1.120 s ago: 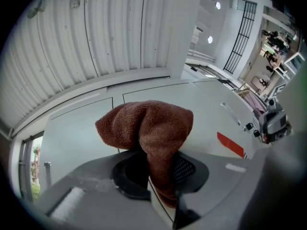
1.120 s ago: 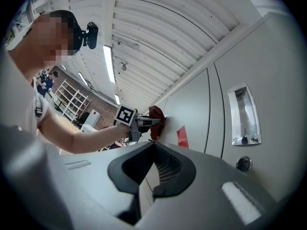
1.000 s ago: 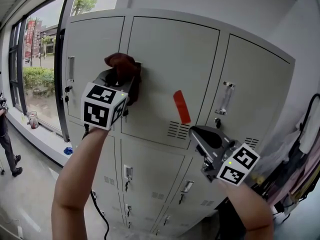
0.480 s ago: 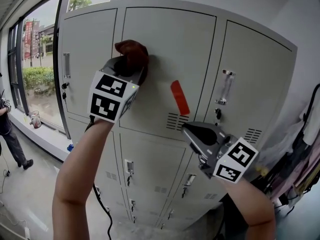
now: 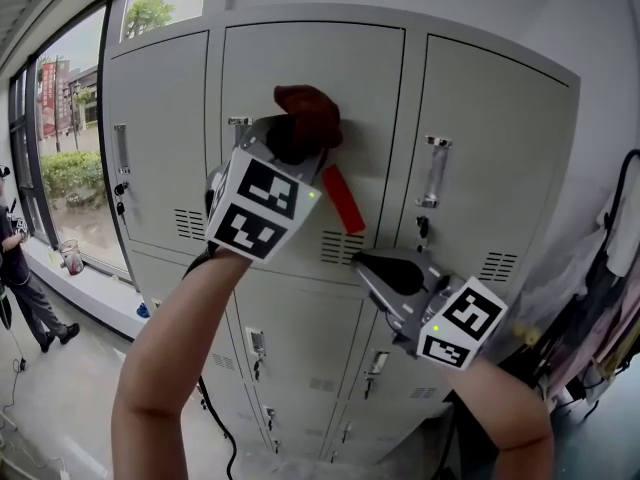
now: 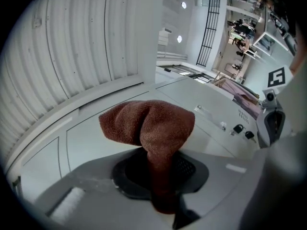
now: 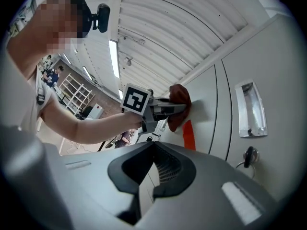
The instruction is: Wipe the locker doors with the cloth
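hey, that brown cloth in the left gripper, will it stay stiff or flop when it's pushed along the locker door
Probably floppy: the cloth bunches and folds over above the left gripper. Its nubby weave likely drags rather than slips on the smooth locker door. It looks light, held by one pinched end.

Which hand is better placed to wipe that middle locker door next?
Left. The left claw grips the brown cloth against the middle door; the right claw hangs lower, shut and empty.
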Action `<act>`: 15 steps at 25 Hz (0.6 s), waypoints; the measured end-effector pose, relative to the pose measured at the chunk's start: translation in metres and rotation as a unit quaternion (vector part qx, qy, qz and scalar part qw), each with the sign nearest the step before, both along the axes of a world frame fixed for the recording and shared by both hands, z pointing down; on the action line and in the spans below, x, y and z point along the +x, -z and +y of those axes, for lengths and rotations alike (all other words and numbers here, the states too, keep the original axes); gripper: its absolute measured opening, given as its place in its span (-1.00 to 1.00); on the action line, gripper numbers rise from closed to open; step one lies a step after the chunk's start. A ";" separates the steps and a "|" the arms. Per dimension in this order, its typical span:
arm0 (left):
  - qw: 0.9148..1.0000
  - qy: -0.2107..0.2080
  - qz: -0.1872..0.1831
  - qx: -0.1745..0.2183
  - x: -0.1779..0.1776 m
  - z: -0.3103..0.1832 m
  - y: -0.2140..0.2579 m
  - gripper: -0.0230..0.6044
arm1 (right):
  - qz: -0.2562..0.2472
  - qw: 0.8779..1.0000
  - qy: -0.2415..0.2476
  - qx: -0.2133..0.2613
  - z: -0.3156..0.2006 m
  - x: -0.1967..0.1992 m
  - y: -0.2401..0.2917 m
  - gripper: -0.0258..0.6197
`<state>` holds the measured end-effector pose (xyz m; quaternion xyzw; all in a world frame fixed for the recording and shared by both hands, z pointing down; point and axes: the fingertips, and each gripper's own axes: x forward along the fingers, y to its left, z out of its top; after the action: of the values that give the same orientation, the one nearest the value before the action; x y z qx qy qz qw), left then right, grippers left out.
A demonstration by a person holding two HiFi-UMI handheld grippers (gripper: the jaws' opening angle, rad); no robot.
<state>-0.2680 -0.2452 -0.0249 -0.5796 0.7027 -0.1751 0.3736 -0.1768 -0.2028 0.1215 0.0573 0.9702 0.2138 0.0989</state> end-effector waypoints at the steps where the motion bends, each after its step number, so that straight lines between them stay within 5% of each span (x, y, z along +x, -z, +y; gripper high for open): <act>1: 1.000 -0.004 -0.006 -0.008 0.007 -0.004 -0.002 -0.67 | -0.002 1.000 -0.001 -0.001 -0.001 0.002 0.000 -0.90; 15: 0.997 -0.037 -0.062 -0.041 0.082 -0.045 -0.002 -0.67 | -0.007 1.000 -0.019 -0.014 -0.019 0.029 -0.005 -0.90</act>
<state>-0.1858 -0.2901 -0.0228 -0.6081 0.6483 -0.2253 0.3990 -0.1476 -0.2220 0.1264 0.0357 0.9732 0.2027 0.1021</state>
